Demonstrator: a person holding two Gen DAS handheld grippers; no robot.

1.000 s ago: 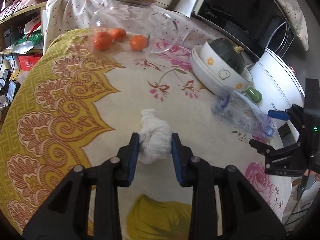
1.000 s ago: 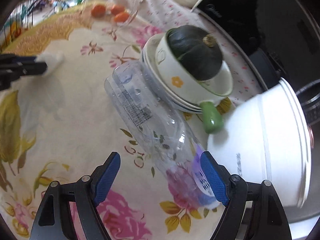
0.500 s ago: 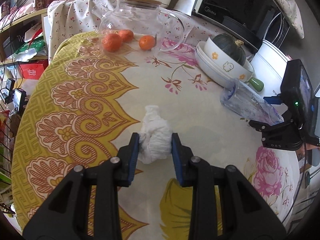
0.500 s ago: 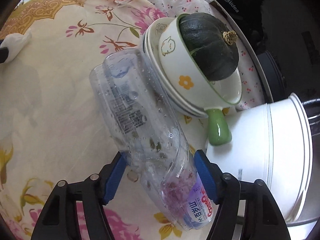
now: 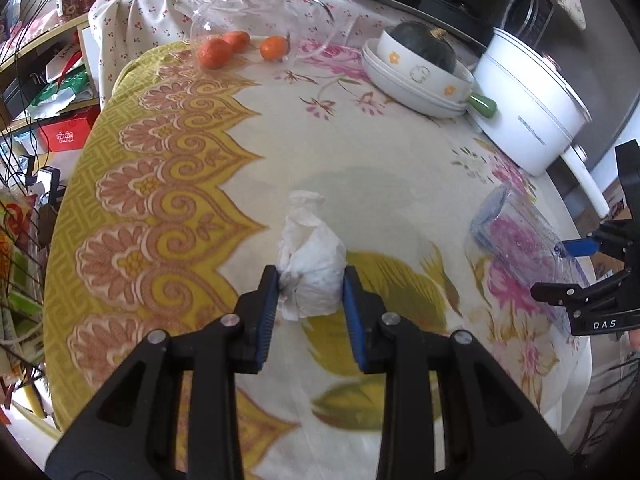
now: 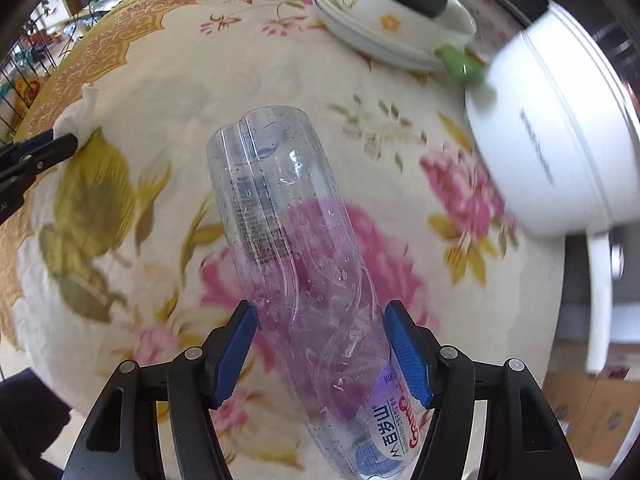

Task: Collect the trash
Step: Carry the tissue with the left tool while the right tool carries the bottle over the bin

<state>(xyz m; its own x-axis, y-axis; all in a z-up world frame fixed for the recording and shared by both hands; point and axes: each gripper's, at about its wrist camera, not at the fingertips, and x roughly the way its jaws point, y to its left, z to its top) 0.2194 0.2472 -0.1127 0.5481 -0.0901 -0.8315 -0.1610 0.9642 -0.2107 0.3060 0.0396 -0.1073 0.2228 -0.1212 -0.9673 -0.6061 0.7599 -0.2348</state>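
Note:
A crumpled white tissue (image 5: 310,248) sits between the blue pads of my left gripper (image 5: 311,280), which is shut on it just above the flowered tablecloth (image 5: 360,152). A clear, empty plastic bottle (image 6: 276,200) with a purple label near its neck is clamped in my right gripper (image 6: 320,316). The bottle's base points away from the camera, over a pink rose print. In the left wrist view the bottle (image 5: 520,236) and the right gripper (image 5: 576,268) appear at the right edge. The right wrist view shows the tissue (image 6: 76,118) at the far left, with the left gripper's fingers (image 6: 40,152).
At the back stand a glass jug (image 5: 256,12) and three tangerines (image 5: 212,52). Stacked white bowls (image 5: 416,76) hold a dark green squash. A white electric pot (image 5: 528,92) sits at the right rim. Cluttered shelves (image 5: 52,92) lie beyond the left edge.
My right gripper closed on the bottle and carried it away from the bowls toward the near side of the table. My left gripper drew back with the tissue still in it.

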